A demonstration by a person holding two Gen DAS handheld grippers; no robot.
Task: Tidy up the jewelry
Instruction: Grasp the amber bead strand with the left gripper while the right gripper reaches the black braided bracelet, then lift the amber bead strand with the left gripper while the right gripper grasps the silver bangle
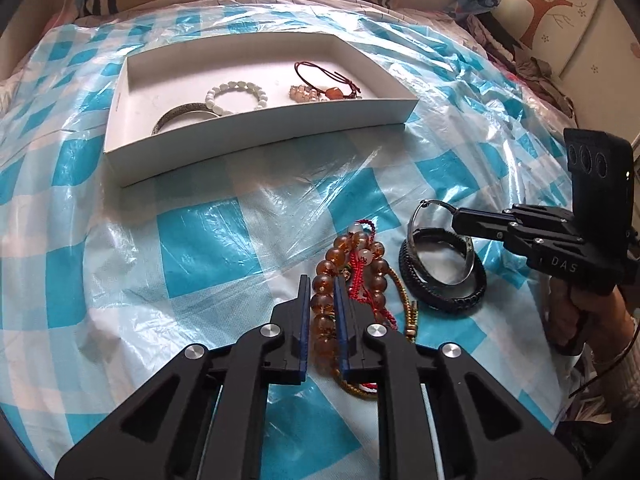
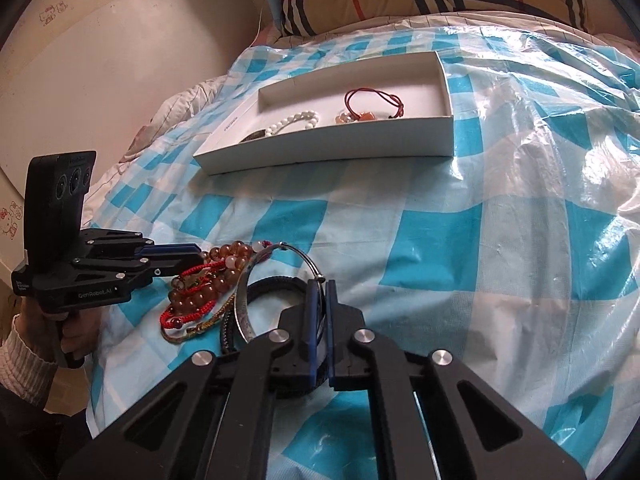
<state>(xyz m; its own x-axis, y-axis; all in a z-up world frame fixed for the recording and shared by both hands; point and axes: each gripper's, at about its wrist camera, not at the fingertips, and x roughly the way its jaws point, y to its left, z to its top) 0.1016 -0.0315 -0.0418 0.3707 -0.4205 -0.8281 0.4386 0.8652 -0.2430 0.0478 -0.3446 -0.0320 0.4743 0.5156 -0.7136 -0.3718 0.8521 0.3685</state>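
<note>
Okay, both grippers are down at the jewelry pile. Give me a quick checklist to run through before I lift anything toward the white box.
1. Right gripper shut on the silver bangle: ok, its rim sits pinched between the pads.
2. Bangle free of the black braided bracelet: cannot tell, it rests tilted against it.
3. Left gripper shut on the amber bead bracelet: ok, beads sit between the pads.
4. Red cord bracelet clear of the amber beads: not ok, it lies tangled over them.
5. Room in the white box: ok, bare floor at its left end.
</note>
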